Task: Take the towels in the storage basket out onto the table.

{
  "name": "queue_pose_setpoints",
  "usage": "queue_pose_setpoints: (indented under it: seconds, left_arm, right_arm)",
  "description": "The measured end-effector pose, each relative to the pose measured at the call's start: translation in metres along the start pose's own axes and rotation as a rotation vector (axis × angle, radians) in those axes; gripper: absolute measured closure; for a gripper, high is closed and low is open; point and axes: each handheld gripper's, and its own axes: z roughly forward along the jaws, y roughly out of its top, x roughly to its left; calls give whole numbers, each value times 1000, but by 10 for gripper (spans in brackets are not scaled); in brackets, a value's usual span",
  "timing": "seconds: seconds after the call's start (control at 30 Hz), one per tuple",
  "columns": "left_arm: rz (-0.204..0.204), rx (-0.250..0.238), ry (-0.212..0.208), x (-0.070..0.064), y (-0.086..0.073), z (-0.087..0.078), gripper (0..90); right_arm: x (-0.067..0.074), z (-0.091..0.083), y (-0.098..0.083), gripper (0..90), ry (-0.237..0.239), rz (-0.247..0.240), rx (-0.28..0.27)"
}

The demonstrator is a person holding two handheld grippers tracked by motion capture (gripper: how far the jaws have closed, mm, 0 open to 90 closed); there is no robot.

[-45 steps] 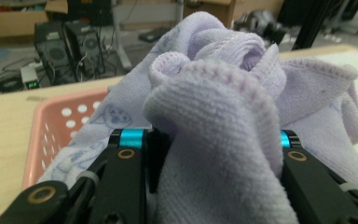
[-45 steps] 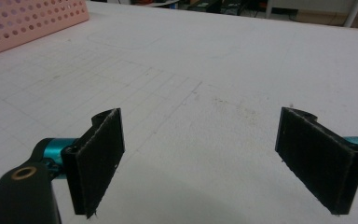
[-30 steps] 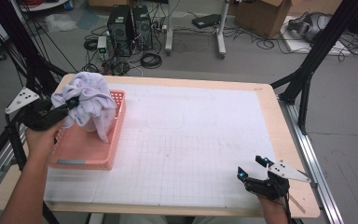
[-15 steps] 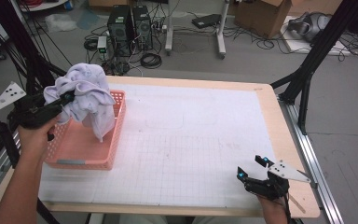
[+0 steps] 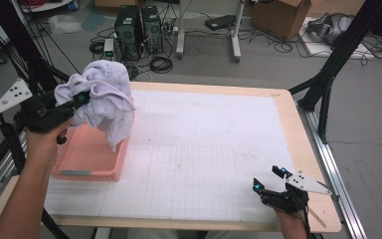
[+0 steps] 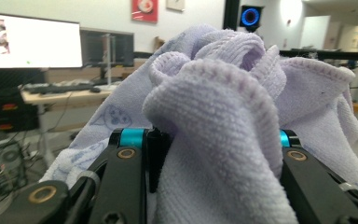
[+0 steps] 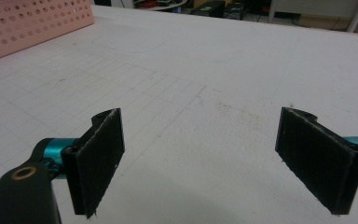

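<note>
A bunched lilac towel is pinched by the left tongs above the pink basket. The right tongs are spread wide, empty, at the near right of the table.

A: High view is reading evenly lit, light coming from overhead; the white table mat is glaring slightly, its grid lines washing out toward the far end.

B: Shadows?

A: Soft ones. The lavender towel is casting a faint shade into the pink basket. The whole frame is looking soft and low in detail.

B: Left gripper view?

A: Towel is sitting sharp up close, terry loops showing. The background is blurring, and a monitor is blowing out white.

B: Right gripper view?

A: Bright and flat; the gripper pads are showing sharp, and a dim shadow is pooling on the mat between them.
</note>
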Motion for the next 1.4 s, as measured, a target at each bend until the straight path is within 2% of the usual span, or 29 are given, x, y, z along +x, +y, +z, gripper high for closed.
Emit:
queue_pose_setpoints:
  seconds: [0.2, 0.47, 0.8, 1.03, 1.17, 1.4]
  left_arm:
    - [4, -12, -77, -17, 5, 15, 630]
    - [10, 35, -170, -45, -5, 49, 630]
    - [-3, 108, -265, -80, -39, 95, 628]
    - [-10, 161, -295, -101, -66, 125, 627]
    - [-15, 211, -318, -112, -85, 142, 626]
    - [-23, 269, -343, -130, -114, 165, 625]
  right_arm:
    - [1, 0, 0, 139, 3, -3, 0]
    - [1, 0, 0, 139, 8, -3, 3]
    - [-1, 1, 0, 139, 10, -4, 1]
    - [0, 1, 0, 139, 14, -2, 4]
    - [-1, 2, 0, 139, 15, -6, 6]
    - [-1, 2, 0, 139, 15, 0, 11]
